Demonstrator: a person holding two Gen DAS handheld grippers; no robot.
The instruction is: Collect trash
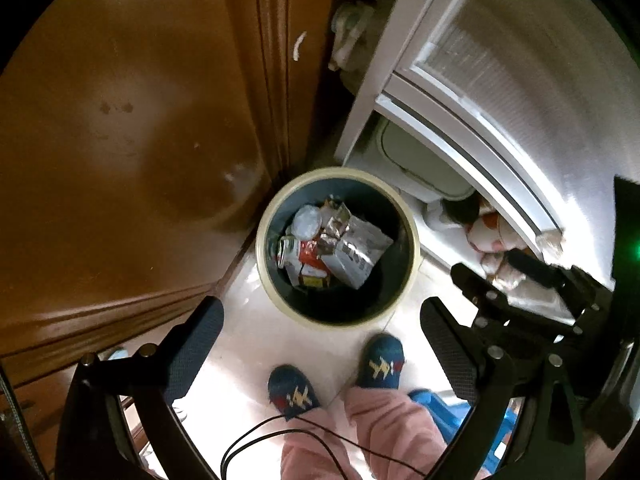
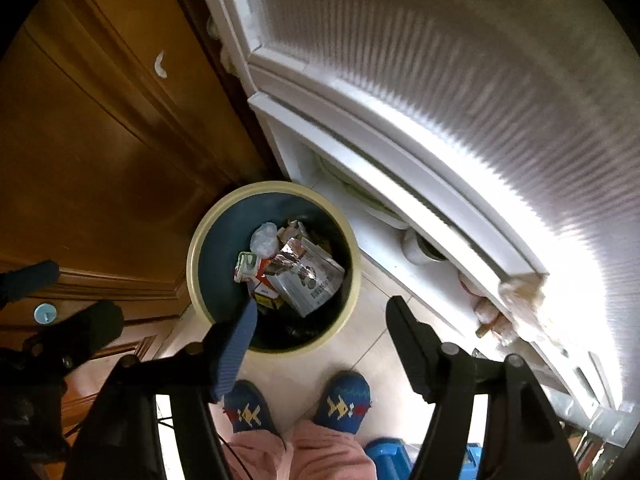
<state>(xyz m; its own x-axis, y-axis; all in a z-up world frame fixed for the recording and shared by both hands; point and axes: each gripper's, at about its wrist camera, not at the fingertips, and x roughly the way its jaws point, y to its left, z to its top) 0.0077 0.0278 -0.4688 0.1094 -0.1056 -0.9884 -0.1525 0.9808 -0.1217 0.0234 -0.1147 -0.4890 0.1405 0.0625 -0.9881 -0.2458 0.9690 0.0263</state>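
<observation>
A round bin with a cream rim [image 1: 276, 304] and dark blue inside stands on the pale tiled floor, seen from above in both views; its rim also shows in the right wrist view [image 2: 192, 256]. It holds trash [image 1: 340, 248]: a silver foil pouch, a crumpled clear wrapper, a small carton and red-orange packaging, also seen in the right wrist view [image 2: 296, 276]. My left gripper [image 1: 320, 328] is open and empty above the bin's near side. My right gripper [image 2: 320, 312] is open and empty above the bin too; in the left wrist view it shows at the right [image 1: 492, 268].
A brown wooden cabinet [image 1: 120, 140] stands left of the bin. A white frosted-glass door [image 2: 460, 100] stands to the right, with small items [image 1: 492, 236] at its foot. The person's feet in blue slippers [image 1: 380, 360] stand just before the bin. A blue object [image 1: 448, 404] lies near the right foot.
</observation>
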